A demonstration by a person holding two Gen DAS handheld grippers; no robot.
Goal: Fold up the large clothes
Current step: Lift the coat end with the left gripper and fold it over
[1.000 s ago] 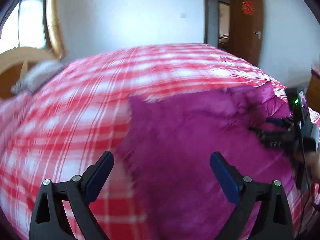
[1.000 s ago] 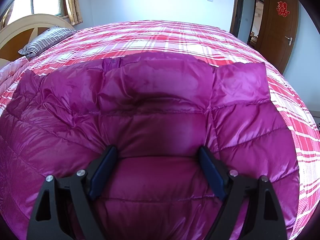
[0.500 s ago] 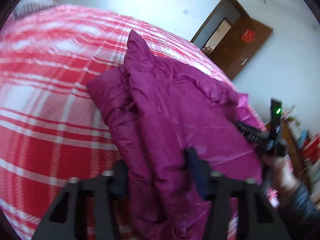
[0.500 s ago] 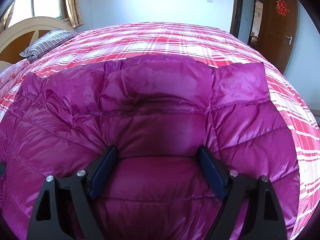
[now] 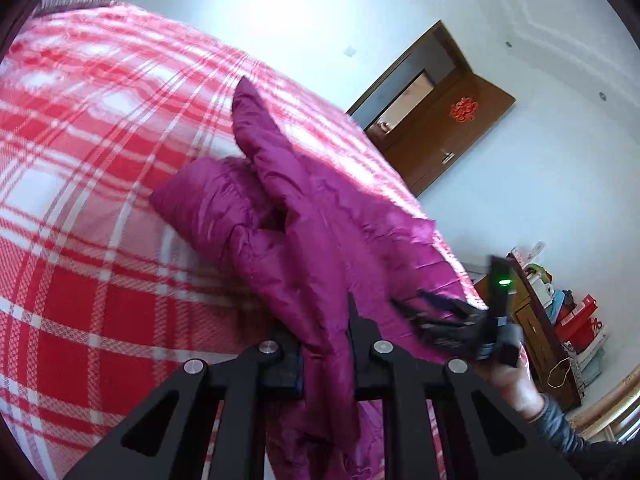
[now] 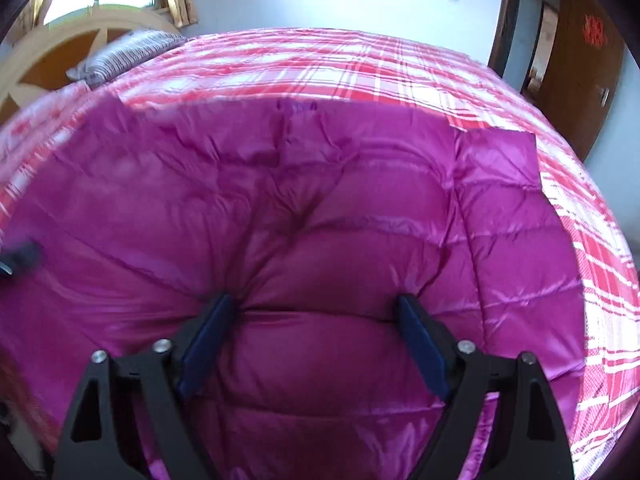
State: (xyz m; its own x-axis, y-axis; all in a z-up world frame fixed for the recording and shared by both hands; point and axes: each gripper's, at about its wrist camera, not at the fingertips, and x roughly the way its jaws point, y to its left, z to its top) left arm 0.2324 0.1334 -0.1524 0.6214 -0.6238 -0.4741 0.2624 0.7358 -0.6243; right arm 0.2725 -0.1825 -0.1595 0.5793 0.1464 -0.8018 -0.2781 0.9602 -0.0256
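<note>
Since a second ago our left claw (image 5: 324, 344) has clamped the jacket (image 5: 320, 232) edge, lifting it to fold toward 3 o'clock; right claw (image 6: 312, 344), wide, pins it.

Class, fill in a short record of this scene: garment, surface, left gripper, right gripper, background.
garment: magenta puffer jacket, partly lifted on one side
surface: red plaid bed
left gripper: shut on a jacket fold
right gripper: open, fingers pressed on the jacket
background: brown door, striped pillow
</note>
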